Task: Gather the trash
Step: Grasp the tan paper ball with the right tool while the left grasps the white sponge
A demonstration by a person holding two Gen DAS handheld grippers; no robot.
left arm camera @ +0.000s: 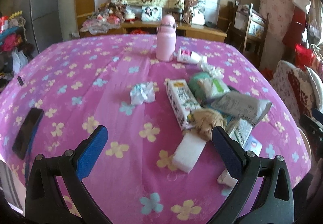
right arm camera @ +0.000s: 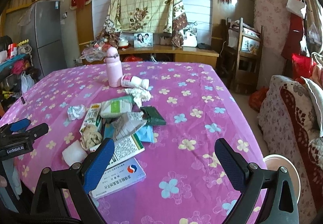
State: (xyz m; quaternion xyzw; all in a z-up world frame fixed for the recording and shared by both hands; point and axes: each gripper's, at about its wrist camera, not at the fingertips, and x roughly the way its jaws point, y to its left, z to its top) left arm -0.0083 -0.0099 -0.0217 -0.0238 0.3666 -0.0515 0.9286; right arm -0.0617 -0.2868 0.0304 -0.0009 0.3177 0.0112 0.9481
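Trash lies heaped on the pink flowered tablecloth (right arm camera: 201,119), and we hold both grippers above its near edge. Our left gripper (left arm camera: 159,135) has its jaws spread wide with nothing between them; its right finger sits just in front of a crumpled brown paper wad (left arm camera: 206,121) and beside a white foam block (left arm camera: 189,152), though we cannot tell whether it touches either. Our right gripper (right arm camera: 164,148) is equally wide open and holds nothing; its left finger overlaps a white medicine box (right arm camera: 121,177) in the view, but contact cannot be judged.

The pile itself gathers a long milk carton (left arm camera: 179,100), a green-and-white packet (right arm camera: 116,108), a grey crinkled wrapper (left arm camera: 240,106), a dark green pouch (right arm camera: 154,117) and a blue paper (right arm camera: 146,134). A crumpled silvery wrapper (left arm camera: 142,92) lies apart to the left of the heap. Farther back a pink bottle (left arm camera: 166,39) stands upright, with a white pill bottle (left arm camera: 190,57) on its side just beside it and a wad of white tissue (right arm camera: 139,93) near that. A dark phone (left arm camera: 27,133) rests near the table's left edge.
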